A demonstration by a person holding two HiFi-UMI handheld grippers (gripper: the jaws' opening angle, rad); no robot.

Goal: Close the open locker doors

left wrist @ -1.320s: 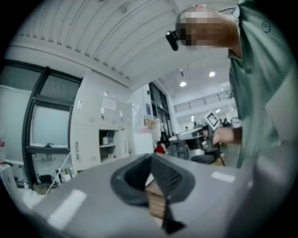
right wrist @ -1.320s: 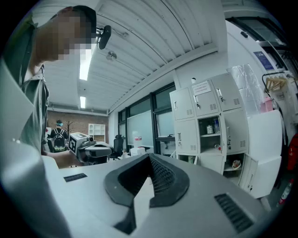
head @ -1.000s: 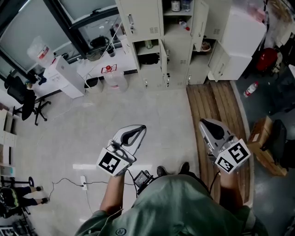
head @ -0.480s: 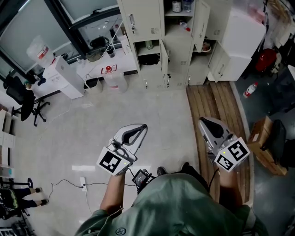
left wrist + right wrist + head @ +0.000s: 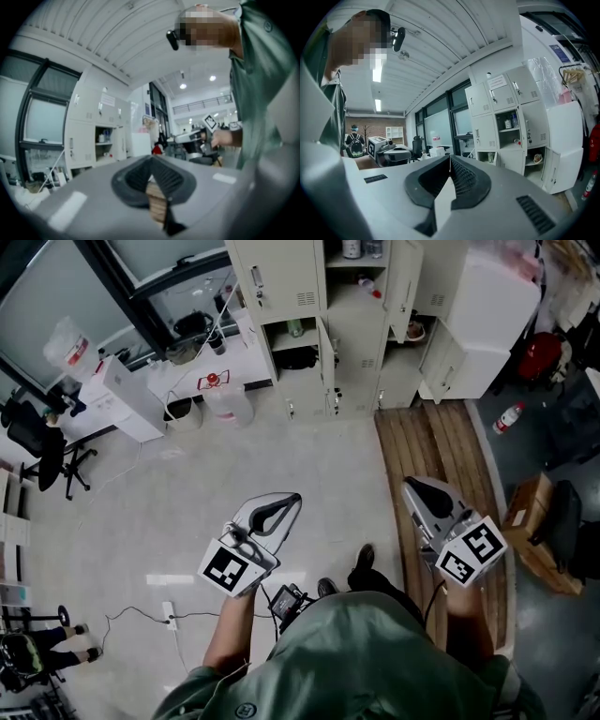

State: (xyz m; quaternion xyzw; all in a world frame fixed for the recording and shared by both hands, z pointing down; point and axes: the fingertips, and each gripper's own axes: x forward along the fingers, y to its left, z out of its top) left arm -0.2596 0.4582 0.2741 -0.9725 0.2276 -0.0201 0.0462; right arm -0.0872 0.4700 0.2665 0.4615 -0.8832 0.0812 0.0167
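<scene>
The beige lockers [image 5: 309, 324] stand across the floor, well ahead of both grippers. One lower door [image 5: 325, 354] hangs open edge-on, and an upper right door [image 5: 405, 279] stands ajar beside shelves with bottles. My left gripper [image 5: 289, 499] and right gripper [image 5: 412, 486] are held at waist height, both shut and empty, pointing toward the lockers. The left gripper view shows its jaws closed [image 5: 151, 160] with the lockers [image 5: 101, 140] far off. In the right gripper view the closed jaws [image 5: 450, 160] sit below the open compartments [image 5: 509, 124].
A white cabinet [image 5: 489, 310] stands right of the lockers. A wooden plank platform [image 5: 436, 460] runs along the right, with a bottle [image 5: 506, 418], a red extinguisher [image 5: 544, 357] and a cardboard box [image 5: 530, 521] beyond. A water jug [image 5: 225, 401], desk [image 5: 122, 395] and chair [image 5: 37, 437] lie left.
The person has stepped forward: one shoe has moved ahead and the lockers have shifted slightly in view. Both grippers remain shut in much the same pose.
</scene>
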